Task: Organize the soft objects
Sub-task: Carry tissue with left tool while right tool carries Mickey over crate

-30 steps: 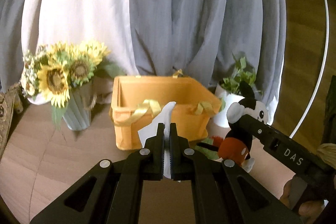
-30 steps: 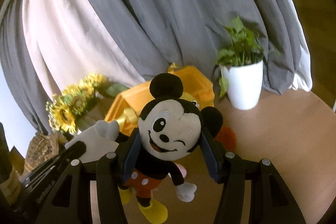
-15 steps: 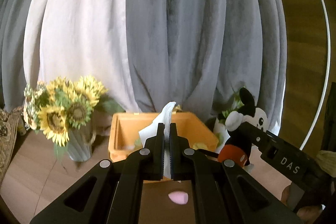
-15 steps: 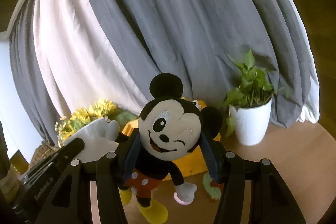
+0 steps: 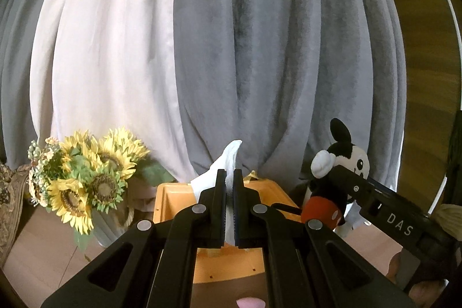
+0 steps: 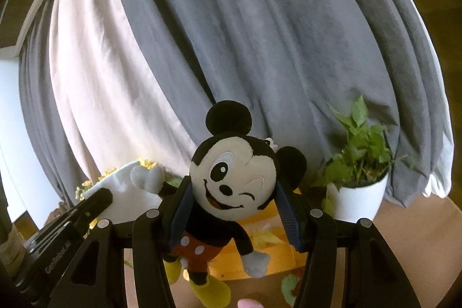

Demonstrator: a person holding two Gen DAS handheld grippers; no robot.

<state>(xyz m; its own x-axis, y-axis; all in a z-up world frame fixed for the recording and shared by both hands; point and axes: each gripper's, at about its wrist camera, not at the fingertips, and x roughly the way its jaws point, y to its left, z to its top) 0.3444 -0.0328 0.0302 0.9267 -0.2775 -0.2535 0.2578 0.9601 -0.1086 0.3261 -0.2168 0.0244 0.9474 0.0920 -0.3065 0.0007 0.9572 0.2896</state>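
I logged the left gripper (image 5: 228, 210) with its jaws nearly together, pinching a white cloth (image 5: 223, 163) whose tip stood up above the fingers. It was held over the orange bin (image 5: 231, 267) on the wooden table (image 5: 37, 259). My right gripper (image 6: 236, 217) was clamped on the head of the mouse plush (image 6: 231, 186), jaws spread only as wide as the head, body and yellow feet dangling beneath, above the same bin's near right side. Sunflowers (image 5: 86, 186) stood left of the bin, a white potted plant (image 6: 356, 192) to its right. A pink item (image 5: 249, 302) lay on the table before the bin.
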